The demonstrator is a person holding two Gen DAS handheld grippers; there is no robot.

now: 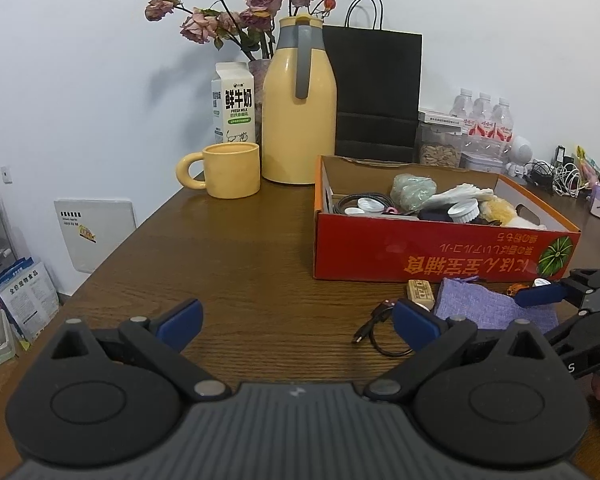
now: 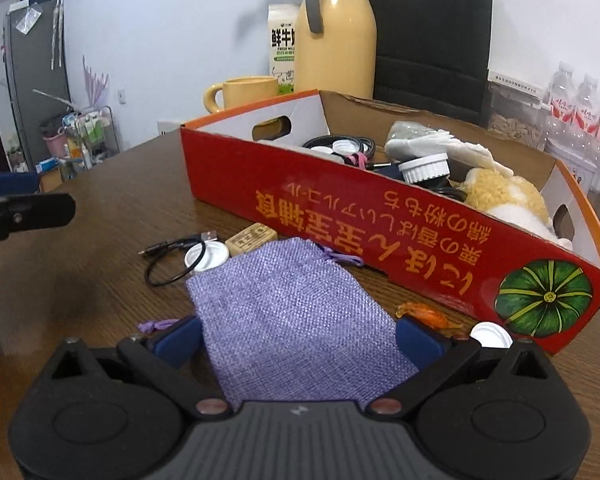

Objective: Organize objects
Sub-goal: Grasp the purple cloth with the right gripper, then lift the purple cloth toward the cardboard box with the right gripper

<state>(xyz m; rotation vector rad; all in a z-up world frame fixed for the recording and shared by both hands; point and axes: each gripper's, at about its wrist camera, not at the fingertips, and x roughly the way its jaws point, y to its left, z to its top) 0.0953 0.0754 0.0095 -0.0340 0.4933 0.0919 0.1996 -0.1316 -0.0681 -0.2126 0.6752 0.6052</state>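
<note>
A purple cloth pouch (image 2: pixel 292 312) lies flat on the wooden table in front of a red cardboard box (image 2: pixel 380 216). My right gripper (image 2: pixel 298 340) is open, its blue fingers on either side of the pouch's near end. In the left wrist view the pouch (image 1: pixel 488 304) sits at the right with the right gripper's finger (image 1: pixel 538 294) over it. My left gripper (image 1: pixel 296 322) is open and empty above bare table. Beside the pouch lie a black USB cable (image 2: pixel 172 256), a white cap (image 2: pixel 208 256), a small wooden block (image 2: pixel 252 238), an orange trinket (image 2: pixel 424 314) and another white cap (image 2: pixel 490 334).
The red box (image 1: pixel 420 252) holds cables, caps, a plush toy and other items. Behind it stand a yellow jug (image 1: pixel 298 108), a yellow mug (image 1: pixel 230 176), a milk carton (image 1: pixel 234 104), a black paper bag (image 1: pixel 376 92) and water bottles (image 1: pixel 484 116). The table's left edge (image 1: pixel 112 256) drops to floor clutter.
</note>
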